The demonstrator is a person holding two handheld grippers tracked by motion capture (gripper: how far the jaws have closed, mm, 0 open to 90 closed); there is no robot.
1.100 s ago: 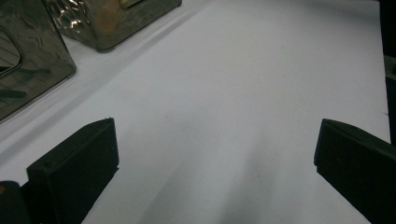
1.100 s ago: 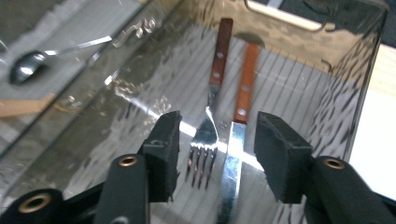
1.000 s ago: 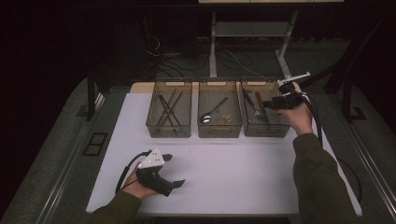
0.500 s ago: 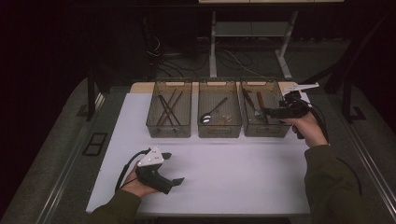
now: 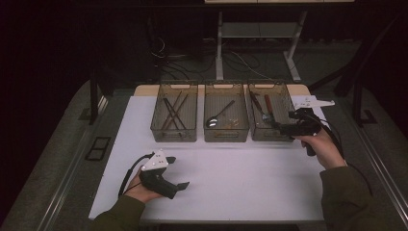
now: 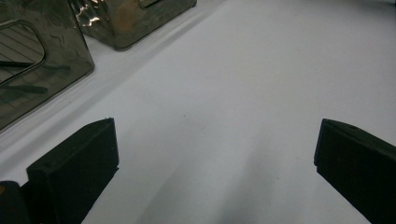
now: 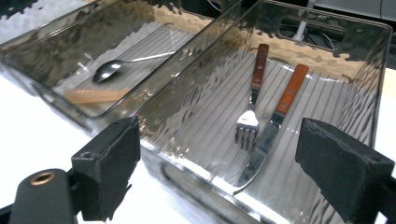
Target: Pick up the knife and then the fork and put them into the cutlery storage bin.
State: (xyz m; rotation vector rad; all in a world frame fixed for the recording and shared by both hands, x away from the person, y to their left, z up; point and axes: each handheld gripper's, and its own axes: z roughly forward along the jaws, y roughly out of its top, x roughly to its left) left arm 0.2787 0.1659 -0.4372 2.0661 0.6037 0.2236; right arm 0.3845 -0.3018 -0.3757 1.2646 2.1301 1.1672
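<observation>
The right claw (image 5: 283,129) hangs spread and empty, its jaws just opened, at the near edge of the right bin (image 7: 327,60), where the fork (image 7: 250,109) and knife (image 7: 273,128) lie. This looks like a finished drop; next comes withdrawing. The left claw (image 5: 182,185) rests spread on the table (image 5: 250,178).

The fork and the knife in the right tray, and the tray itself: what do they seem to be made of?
Fork and knife: shiny metal by the glint, likely steel, with reddish-brown handles that look like wood. Tray: smoky see-through plastic, it seems; rippled walls, ribbed floor.
</observation>
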